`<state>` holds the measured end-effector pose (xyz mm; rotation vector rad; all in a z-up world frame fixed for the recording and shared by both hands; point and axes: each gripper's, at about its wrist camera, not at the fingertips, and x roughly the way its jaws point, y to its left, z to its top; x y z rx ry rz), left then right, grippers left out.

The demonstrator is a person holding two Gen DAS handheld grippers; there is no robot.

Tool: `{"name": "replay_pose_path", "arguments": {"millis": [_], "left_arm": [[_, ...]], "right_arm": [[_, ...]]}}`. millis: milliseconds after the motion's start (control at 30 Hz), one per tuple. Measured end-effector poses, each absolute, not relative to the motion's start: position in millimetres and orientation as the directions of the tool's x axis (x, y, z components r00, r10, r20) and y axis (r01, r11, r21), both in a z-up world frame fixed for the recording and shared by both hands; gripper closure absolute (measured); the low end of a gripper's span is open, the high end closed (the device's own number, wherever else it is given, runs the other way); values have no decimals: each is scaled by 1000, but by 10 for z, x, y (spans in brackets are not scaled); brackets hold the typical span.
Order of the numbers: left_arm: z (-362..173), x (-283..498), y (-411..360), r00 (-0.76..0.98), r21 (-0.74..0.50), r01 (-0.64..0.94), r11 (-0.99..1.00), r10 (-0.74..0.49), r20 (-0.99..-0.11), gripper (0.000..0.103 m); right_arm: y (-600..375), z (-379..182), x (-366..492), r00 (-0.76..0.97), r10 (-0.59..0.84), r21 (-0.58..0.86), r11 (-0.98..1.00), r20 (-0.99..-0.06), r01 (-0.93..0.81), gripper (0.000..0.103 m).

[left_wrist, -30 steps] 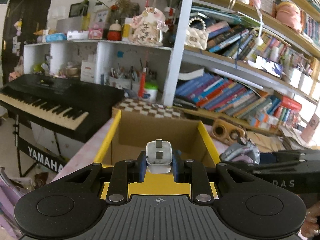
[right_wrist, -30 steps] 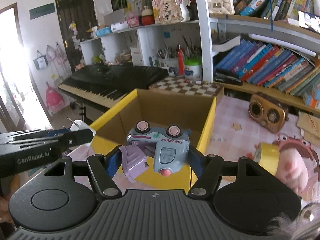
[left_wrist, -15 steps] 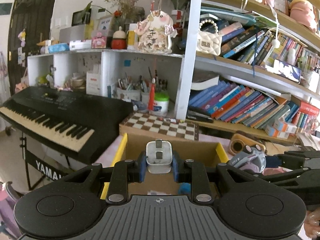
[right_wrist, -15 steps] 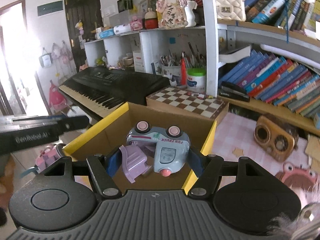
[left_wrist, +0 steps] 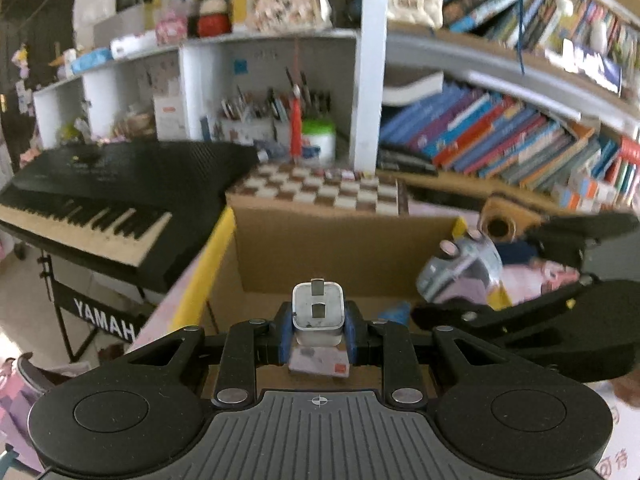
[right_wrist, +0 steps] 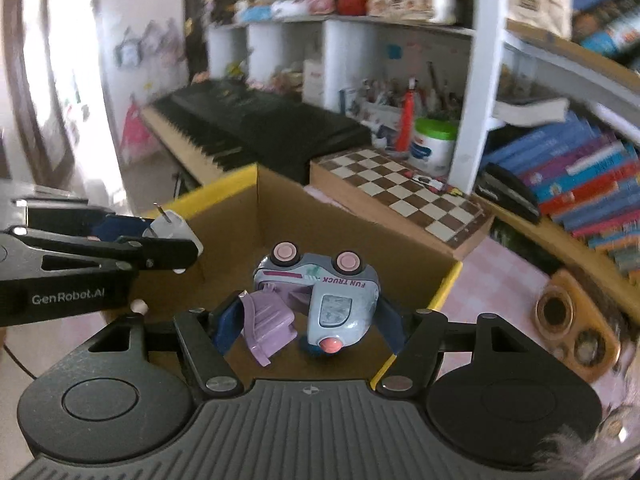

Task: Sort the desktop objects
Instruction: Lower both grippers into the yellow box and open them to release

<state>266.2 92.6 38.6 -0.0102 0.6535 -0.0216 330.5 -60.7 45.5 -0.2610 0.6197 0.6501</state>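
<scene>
Both grippers held over the cardboard box [left_wrist: 344, 248], each loaded.

A white plug [left_wrist: 318, 309] is clamped between the blue pads of the left gripper [left_wrist: 318, 332], above the near part of the box. A toy truck [right_wrist: 320, 296], upside down with its lilac back flap hanging open, is gripped by the right gripper [right_wrist: 308, 320] above the box's right side. A chessboard [right_wrist: 404, 196] is seen just behind the box.

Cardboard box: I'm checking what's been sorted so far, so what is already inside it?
Inside the cardboard box, a small pinkish card or packet and something blue lie on the floor. Both grippers and their loads hide the rest.
</scene>
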Motion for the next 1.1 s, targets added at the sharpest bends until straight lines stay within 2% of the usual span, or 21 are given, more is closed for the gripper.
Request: {"name": "replay_pose_path", "arguments": {"millis": [233, 467, 567, 733, 867, 1100], "left_arm": [[241, 2793, 854, 751, 1, 41, 999, -30, -660, 79], [75, 2928, 766, 682, 45, 91, 995, -30, -730, 79], [-9, 2950, 735, 648, 48, 109, 993, -34, -760, 79], [-100, 2941, 668, 613, 53, 140, 989, -45, -789, 79], [-113, 2929, 674, 609, 44, 140, 989, -51, -792, 79], [-102, 2919, 680, 616, 45, 138, 989, -50, -786, 79]], "right_arm": [[-444, 245, 3491, 568, 465, -163, 659, -679, -734, 37], [-209, 15, 3507, 449, 415, -263, 432, -791, -862, 37], [-151, -112, 3565, 427, 354, -274, 408, -832, -871, 37], [-106, -155, 3584, 384, 329, -264, 354, -863, -897, 37], [-60, -185, 3545, 353, 307, -272, 276, -884, -922, 37], [-42, -190, 3597, 342, 313, -264, 266, -886, -927, 36]]}}
